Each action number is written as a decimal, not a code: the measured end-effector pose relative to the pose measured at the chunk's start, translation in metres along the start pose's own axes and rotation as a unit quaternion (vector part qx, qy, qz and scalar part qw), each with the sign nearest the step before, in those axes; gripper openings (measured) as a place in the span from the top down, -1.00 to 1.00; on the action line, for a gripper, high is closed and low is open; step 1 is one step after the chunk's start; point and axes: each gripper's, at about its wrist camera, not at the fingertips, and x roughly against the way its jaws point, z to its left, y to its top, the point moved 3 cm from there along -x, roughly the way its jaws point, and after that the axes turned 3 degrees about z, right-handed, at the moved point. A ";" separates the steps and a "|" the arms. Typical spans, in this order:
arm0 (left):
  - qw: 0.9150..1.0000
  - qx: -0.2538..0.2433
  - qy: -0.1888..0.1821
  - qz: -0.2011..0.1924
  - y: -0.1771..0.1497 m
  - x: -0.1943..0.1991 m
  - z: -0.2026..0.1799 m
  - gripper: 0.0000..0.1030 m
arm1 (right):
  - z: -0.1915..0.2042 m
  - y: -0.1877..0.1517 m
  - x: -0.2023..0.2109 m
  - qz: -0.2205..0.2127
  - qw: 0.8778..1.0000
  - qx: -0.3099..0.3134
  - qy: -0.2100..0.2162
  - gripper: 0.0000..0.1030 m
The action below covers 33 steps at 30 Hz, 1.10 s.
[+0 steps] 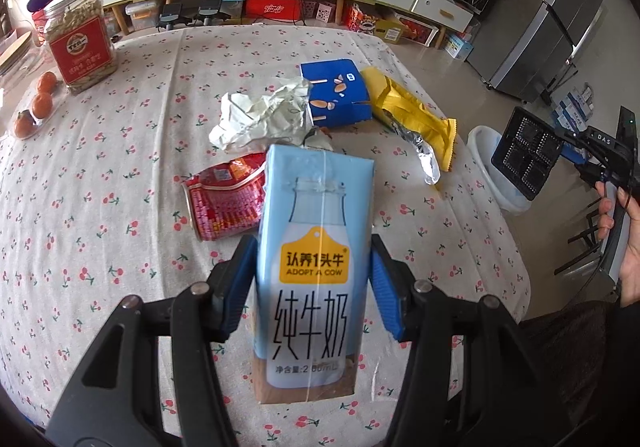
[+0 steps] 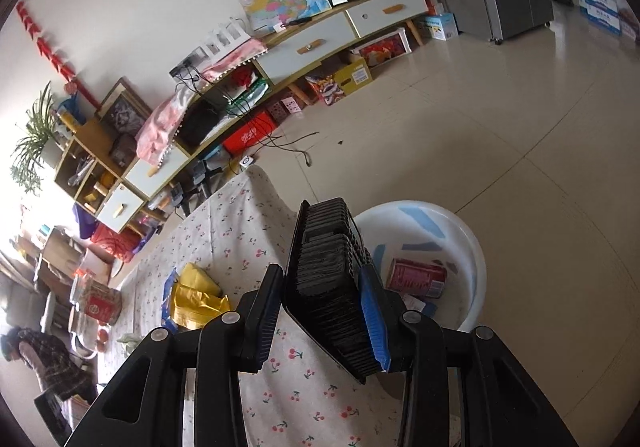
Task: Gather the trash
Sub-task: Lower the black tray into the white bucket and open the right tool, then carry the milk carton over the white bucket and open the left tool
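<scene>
Crowding the tablecloth [image 1: 100, 207]: crumpled paper [image 1: 260, 119], possibly foil [image 1: 424, 155].

milk carton [image 1: 316, 267]: glossy coated paper
tabletop [image 1: 120, 207]: matt cloth, kinda woven
red can [image 1: 224, 203]: shiny metal, dented
black tray [image 2: 332, 287]: ribbed matt plastic
bin [image 2: 460, 247]: smooth white plastic

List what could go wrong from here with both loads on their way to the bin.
1. The left gripper grips the light blue milk carton low, near its bottom, so its long upper part could swing or slip out.
2. The black ribbed plastic tray in the right gripper sits tilted and is wide; it might catch the white plastic bin's rim.
3. The bin stands off the cherry-print tablecloth's edge, so a short drop would land on the floor.
</scene>
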 end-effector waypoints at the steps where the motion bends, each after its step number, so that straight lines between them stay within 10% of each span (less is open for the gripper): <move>1: 1.000 -0.001 0.000 0.001 0.000 -0.001 -0.001 -0.10 | -0.003 0.002 -0.005 0.004 1.000 -0.004 0.001 0.22; 7: 1.000 -0.002 0.000 0.004 0.000 -0.003 -0.005 -0.10 | -0.031 0.004 -0.025 0.025 0.998 -0.050 -0.041 -0.39; 33: 0.985 -0.159 -0.068 0.021 0.054 -0.063 -0.208 -0.10 | -0.067 -0.018 0.029 0.015 0.996 0.010 -0.082 -0.43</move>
